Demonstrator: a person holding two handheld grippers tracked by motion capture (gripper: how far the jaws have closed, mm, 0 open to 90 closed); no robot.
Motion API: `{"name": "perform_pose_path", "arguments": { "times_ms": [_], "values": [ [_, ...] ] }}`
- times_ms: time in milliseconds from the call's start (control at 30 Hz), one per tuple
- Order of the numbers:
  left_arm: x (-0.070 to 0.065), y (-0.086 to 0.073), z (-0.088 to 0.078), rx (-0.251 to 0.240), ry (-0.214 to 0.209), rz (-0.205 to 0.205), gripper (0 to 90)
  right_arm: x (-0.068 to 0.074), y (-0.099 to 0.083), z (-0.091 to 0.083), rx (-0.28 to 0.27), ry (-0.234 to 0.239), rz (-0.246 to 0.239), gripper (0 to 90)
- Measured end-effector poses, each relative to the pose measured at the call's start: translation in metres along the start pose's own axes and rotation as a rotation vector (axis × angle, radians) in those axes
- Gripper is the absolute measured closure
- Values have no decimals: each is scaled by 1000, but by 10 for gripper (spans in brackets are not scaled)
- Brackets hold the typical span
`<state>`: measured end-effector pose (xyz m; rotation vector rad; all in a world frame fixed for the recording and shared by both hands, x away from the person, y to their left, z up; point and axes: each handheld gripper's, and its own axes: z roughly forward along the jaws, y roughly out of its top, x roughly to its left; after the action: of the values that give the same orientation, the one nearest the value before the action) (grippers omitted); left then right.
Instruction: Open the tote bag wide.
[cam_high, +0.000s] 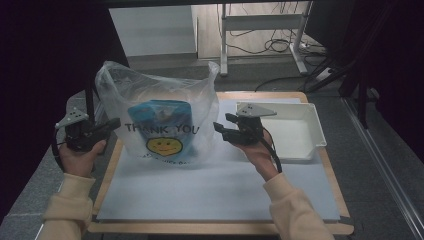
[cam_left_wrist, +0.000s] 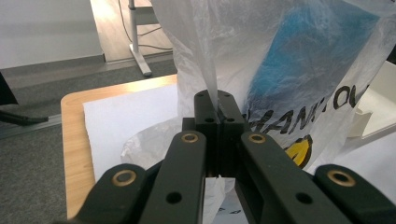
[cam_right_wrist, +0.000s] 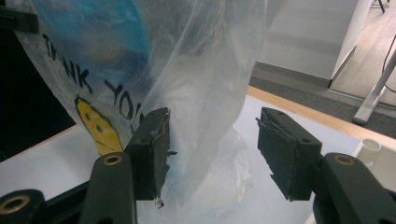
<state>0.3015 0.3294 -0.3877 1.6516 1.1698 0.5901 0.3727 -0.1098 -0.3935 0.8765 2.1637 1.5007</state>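
White sheet covers table; thin plastic bag stands on it, blue pouch inside. White tray at right. Left gripper pinches bag's edge; right gripper gapes, film between jaws, unclamped.

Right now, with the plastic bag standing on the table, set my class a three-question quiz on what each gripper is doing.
1. True or false: the left gripper is clamped on the plastic bag.
2. The right gripper is: A shut on the bag, B open around a fold of it, C inside the white tray.
3. What colour is the pouch inside the bag?

Key: 1 true; 2 B; 3 blue.
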Motion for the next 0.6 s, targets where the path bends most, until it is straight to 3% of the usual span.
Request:
{"name": "perform_pose_path", "arguments": {
  "times_ms": [333, 600],
  "values": [
    [1, -1, 0, 1, -2, -5, 900, -6, 18, 15, 8, -21, -8, 437],
    [2, 0, -1, -1, -3, -7, 900, -6, 22, 29, 15, -11, -7, 501]
  ]
}}
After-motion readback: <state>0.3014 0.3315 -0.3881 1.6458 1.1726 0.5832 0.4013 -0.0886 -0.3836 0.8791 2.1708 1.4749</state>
